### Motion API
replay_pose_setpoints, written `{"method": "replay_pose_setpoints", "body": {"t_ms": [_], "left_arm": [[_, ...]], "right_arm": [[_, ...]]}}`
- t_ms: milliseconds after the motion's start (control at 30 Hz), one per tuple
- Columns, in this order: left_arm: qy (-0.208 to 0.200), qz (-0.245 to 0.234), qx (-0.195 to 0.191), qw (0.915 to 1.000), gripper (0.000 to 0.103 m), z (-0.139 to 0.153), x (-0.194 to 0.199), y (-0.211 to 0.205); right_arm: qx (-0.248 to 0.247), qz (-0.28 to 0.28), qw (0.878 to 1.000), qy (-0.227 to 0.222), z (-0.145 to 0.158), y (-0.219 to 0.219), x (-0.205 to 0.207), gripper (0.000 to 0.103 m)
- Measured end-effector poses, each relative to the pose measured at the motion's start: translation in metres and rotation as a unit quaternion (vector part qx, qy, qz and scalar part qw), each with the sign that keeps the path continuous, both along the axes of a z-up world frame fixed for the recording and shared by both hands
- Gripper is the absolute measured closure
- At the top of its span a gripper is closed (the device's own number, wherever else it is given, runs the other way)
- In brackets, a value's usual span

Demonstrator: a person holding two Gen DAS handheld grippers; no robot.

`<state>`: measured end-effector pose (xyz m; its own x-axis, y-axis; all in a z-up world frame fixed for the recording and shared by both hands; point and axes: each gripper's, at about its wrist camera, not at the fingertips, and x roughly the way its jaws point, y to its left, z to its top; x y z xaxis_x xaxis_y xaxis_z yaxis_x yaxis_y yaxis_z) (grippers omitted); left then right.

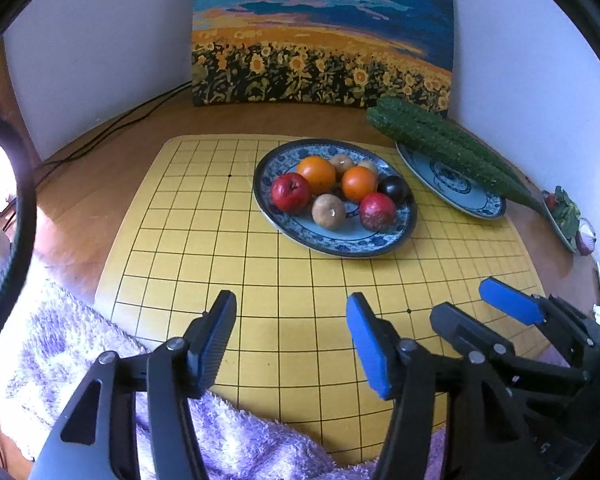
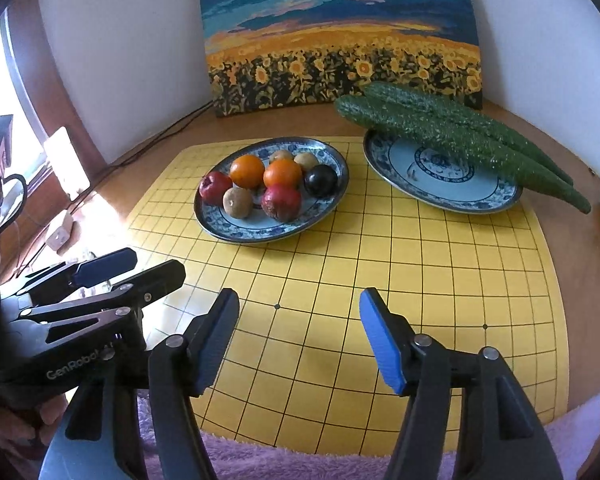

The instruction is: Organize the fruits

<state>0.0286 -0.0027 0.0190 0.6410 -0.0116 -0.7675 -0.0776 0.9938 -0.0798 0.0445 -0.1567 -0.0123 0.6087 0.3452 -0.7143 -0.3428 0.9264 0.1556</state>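
1. Daylight comes in from the left; a window [image 2: 16, 184] there is blown out to white glare.
2. The yellow mat [image 2: 340, 280] is bright and evenly lit, with soft shadows beneath each gripper.
3. Fisheye bending curves the grid lines and darkens the corners.
4. The centre is sharp, the edges smeared.

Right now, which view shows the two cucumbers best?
The right wrist view: both cucumbers lie whole across the second plate, clearly two. The left wrist view shows them smaller, nearly overlapping toward the edge.
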Motion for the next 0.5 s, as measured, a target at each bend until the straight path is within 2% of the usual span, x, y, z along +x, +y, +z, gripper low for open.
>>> {"method": "replay_pose_setpoints", "body": {"t_ms": [500], "left_arm": [[0.015,0.011,0.004,0.9998,0.042,-0.008,0.0057,0.0007]], "right_arm": [[0.001,-0.001,1.0,0.013,-0.0106,-0.0007,0.0033,0.039]]}}
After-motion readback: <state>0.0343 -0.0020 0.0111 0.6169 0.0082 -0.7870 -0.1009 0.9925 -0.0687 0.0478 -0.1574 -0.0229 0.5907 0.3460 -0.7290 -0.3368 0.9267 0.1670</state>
